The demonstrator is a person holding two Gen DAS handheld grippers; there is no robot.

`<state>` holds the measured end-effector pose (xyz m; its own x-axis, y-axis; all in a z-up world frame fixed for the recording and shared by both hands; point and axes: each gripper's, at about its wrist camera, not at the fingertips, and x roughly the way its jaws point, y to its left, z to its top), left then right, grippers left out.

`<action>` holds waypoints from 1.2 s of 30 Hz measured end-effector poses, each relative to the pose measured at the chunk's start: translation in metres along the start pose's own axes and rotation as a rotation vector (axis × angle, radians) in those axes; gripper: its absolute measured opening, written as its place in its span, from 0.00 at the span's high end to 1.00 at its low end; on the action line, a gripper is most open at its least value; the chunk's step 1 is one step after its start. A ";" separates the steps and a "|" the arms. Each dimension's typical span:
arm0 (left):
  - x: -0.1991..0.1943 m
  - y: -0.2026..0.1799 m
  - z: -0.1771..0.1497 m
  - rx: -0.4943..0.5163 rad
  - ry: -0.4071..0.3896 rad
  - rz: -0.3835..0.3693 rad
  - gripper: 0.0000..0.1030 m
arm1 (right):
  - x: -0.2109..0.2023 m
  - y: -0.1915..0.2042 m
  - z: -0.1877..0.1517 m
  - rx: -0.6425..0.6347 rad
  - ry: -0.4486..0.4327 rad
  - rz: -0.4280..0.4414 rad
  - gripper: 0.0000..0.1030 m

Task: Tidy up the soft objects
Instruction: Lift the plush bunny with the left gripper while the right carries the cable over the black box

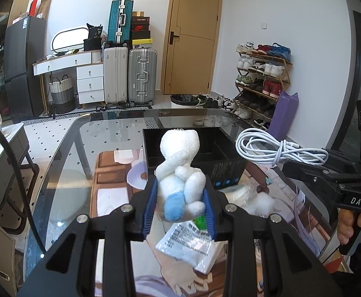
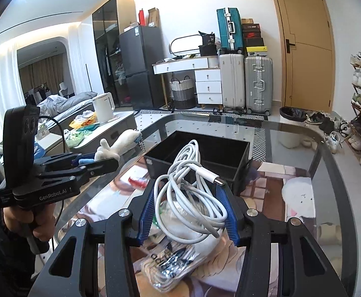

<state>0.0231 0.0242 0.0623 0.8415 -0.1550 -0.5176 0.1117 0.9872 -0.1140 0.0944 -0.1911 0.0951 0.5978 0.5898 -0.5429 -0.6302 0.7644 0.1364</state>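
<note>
Notably, both of my claws were loaded and raised above the glass surface (image 1: 64,163), just short of the black bin (image 2: 205,158). My left claw (image 1: 179,199) was clenched on the white plush toy (image 1: 180,173) at its lower body only; the head and upper trunk stood free above the pads, so I judged a slip or a tilt likely if I swung it quickly toward the bin. My right claw (image 2: 187,210) gripped the coiled white cable (image 2: 190,188) by the middle of the bundle. Several loops and the plug end hung loose outside the pads, and I judged they could catch on the bin wall or slide out of the grip on release. Packets (image 2: 170,264) lay on the surface directly beneath both claws and could be snagged on any descent. Both claws pointed forward and roughly level, the left beside the right, each held by a pistol grip in my hand.
</note>
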 end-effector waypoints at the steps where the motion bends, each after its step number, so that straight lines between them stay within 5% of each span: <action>1: 0.002 0.000 0.002 0.000 0.001 0.000 0.68 | 0.001 -0.002 0.003 0.004 -0.003 -0.004 0.52; 36: 0.079 -0.001 0.036 -0.007 0.070 0.033 0.68 | 0.068 -0.034 0.044 0.050 0.062 -0.029 0.52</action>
<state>0.1083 0.0120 0.0523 0.8057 -0.1244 -0.5792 0.0803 0.9916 -0.1013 0.1781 -0.1651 0.0900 0.5825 0.5515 -0.5972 -0.5868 0.7937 0.1606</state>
